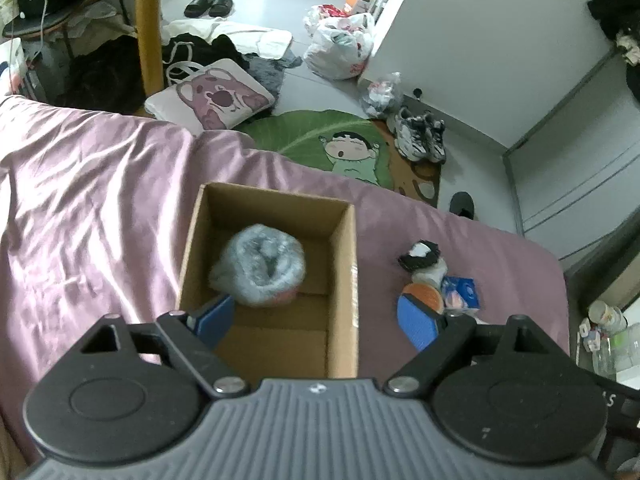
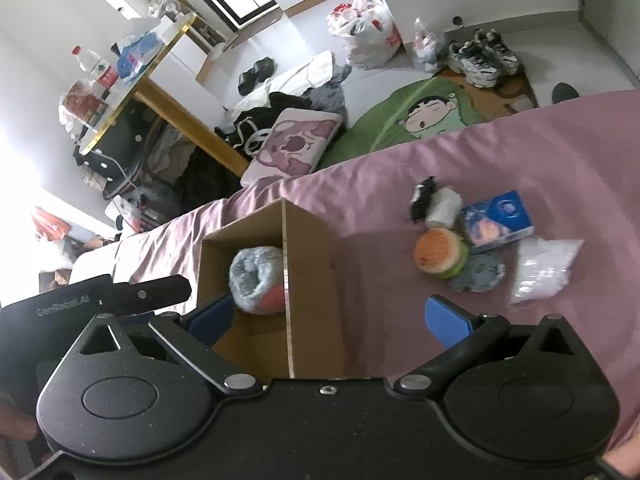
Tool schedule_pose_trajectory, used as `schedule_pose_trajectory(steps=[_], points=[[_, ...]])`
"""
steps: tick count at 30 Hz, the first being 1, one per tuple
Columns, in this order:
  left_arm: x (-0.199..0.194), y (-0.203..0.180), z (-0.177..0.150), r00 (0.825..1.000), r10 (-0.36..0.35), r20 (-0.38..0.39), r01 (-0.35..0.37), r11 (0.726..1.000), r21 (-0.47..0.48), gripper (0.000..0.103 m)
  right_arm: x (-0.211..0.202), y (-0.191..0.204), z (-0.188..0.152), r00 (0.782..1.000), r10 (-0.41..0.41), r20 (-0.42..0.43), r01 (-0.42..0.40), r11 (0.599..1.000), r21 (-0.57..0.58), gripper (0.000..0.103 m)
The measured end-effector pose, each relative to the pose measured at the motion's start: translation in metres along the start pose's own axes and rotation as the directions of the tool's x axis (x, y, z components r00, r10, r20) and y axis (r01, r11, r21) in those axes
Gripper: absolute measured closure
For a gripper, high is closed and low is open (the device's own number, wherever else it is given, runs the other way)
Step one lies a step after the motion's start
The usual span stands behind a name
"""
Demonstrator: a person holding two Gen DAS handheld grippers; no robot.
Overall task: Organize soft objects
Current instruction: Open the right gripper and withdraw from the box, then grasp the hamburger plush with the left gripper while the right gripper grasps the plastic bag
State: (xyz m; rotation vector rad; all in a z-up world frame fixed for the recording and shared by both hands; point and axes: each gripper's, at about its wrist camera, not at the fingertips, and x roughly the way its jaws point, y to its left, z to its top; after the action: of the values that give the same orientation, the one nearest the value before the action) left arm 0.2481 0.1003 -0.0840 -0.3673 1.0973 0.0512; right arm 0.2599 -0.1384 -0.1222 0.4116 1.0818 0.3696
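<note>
An open cardboard box (image 1: 344, 248) (image 2: 312, 256) sits on the pink bedsheet. Inside lies a fluffy grey-blue rolled bundle (image 1: 260, 266) (image 2: 256, 276) with something pink-orange under it. My left gripper (image 1: 320, 320) hovers over the box, open and empty. My right gripper (image 2: 332, 316) is also open and empty, straddling the box's right wall. To the right of the box lies a pile: a black-and-white soft item (image 1: 420, 254) (image 2: 422, 198), a white roll (image 2: 444, 208), an orange-and-green round sponge (image 2: 440, 254) (image 1: 424, 296), a blue tissue pack (image 2: 500, 220) (image 1: 462, 292), a grey-blue fluffy piece (image 2: 478, 274) and a white packet (image 2: 544, 268).
The bed (image 1: 100, 200) ends at the far side, with a green cartoon rug (image 1: 340, 140), a pink cartoon bag (image 1: 216, 96), sneakers (image 1: 420, 136), plastic bags (image 1: 344, 48) and clothes on the floor beyond. A yellow-edged table (image 2: 132, 80) stands at left in the right wrist view.
</note>
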Motion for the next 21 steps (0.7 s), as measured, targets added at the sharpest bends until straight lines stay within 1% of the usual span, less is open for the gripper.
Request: schedule_pose_trajectory(steps=[4,8,10,12,14,21], points=[[-0.005,-0.016,-0.007,1.0,-0.007,0.017,0.007,1.0,0.007,0.015,-0.012,-0.019,-0.003,1.0,0.018,0.007,-0.018,1.0,0.005,0.0],[-0.005,-0.032,-0.013,1.0,-0.006,0.014,0.006,1.0,0.008,0.015,-0.024,-0.033,-0.005,0.999,0.05,0.022,-0.05,0.999,0.001,0.0],[-0.004,-0.043,-0.018,1.0,0.006,0.013,-0.006,1.0,0.018,0.015,-0.028,-0.04,-0.006,0.999,0.046,0.029,-0.045,0.999,-0.003,0.0],[-0.003,-0.05,-0.022,1.0,0.001,0.011,-0.001,1.0,0.024,0.011,-0.032,-0.049,-0.008,0.999,0.036,0.036,-0.036,0.999,0.0,0.0],[0.0,-0.057,-0.026,1.0,-0.004,0.007,0.003,1.0,0.027,0.01,-0.034,-0.059,-0.008,0.999,0.026,0.04,-0.027,1.0,0.01,0.0],[0.011,-0.083,-0.037,1.0,-0.01,-0.014,0.011,0.999,0.045,0.01,-0.038,-0.09,-0.011,0.999,0.012,0.05,-0.014,0.999,0.051,0.0]])
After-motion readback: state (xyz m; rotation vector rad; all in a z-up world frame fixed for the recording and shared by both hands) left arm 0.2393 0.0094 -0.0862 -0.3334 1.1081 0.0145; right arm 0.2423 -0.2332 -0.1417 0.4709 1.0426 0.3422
